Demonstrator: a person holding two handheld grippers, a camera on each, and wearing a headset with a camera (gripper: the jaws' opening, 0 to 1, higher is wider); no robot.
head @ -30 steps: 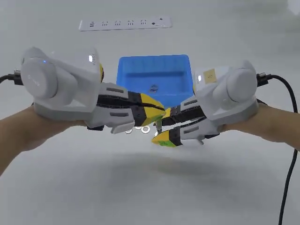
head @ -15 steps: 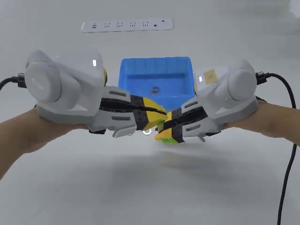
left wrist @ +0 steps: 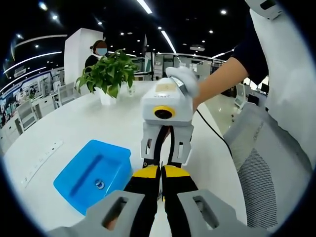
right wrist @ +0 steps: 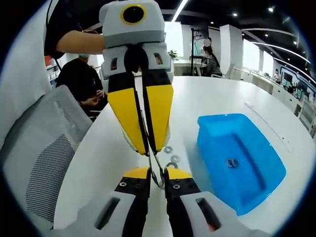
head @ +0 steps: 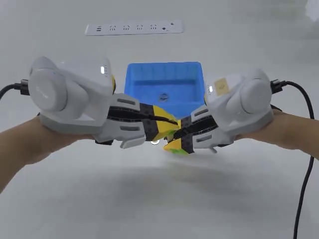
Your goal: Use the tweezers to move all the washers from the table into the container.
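The tweezers (right wrist: 154, 160) are just in front of the blue container (right wrist: 261, 185), held at two places along their length. The left gripper (right wrist: 148, 146) has its yellow-tipped jaws clamped on one part; the right gripper (right wrist: 158, 174) is clenched on the other, the two grippers' tips nearly touching. Three washers (right wrist: 175, 158) lie on the white table (head: 149, 199) just beside the container's near wall; a fourth washer (right wrist: 231, 162) lies inside the container; a white power strip (head: 133, 27) lies beyond the container. The pale label (head: 222, 85) on the right gripper carries print too small to read.
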